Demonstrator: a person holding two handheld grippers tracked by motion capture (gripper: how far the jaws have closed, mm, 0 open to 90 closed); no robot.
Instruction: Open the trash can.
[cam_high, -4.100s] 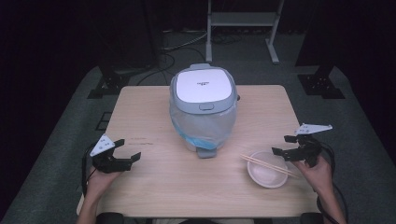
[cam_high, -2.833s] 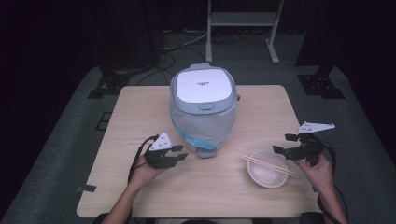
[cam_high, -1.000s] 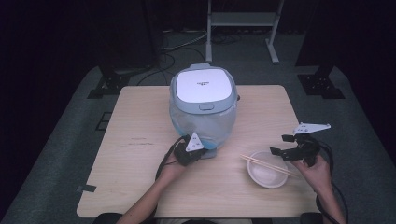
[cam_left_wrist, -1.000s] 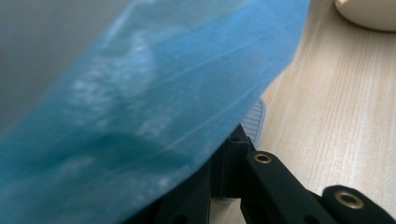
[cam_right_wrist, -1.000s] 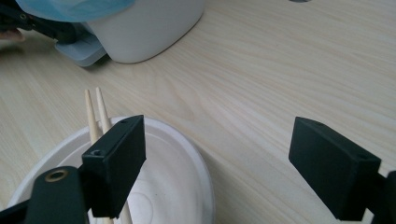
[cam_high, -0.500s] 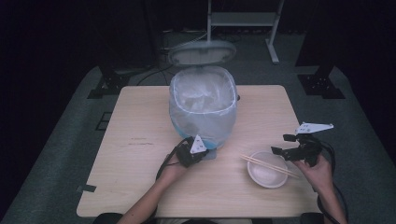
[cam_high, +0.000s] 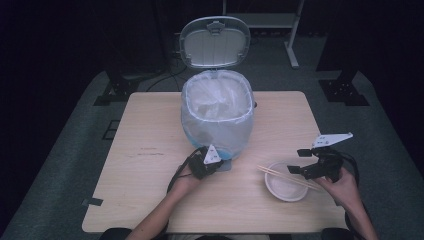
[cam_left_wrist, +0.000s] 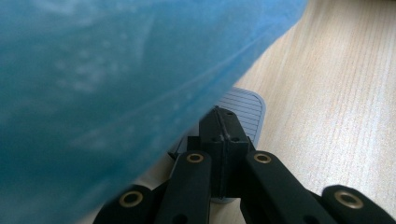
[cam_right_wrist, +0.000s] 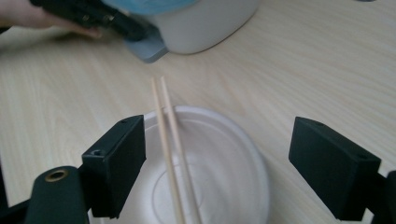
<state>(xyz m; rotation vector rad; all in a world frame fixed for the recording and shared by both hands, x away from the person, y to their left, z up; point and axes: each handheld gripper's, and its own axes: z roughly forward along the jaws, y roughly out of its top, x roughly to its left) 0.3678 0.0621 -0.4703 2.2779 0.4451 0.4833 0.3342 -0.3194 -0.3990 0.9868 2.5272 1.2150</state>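
A pedal bin lined with a thin bag stands mid-table, its white lid swung up and back. My left gripper is shut, and its closed tips rest on the grey ribbed pedal at the bin's foot, under the blue bag-covered wall. My right gripper is open at the table's right. Between its spread jaws lie a white bowl and a pair of wooden chopsticks across its rim, neither touched. The high view has the bowl and chopsticks just left of the right hand.
The wooden table has bare room to the left of the bin and along the front edge. Dark stands and a metal frame sit on the floor behind. The left gripper and pedal appear at the top of the right gripper view.
The bin's lid has swung from closed to fully open. The left gripper, earlier brought from the left edge to the bin's foot, stays at the pedal. The right gripper has barely moved.
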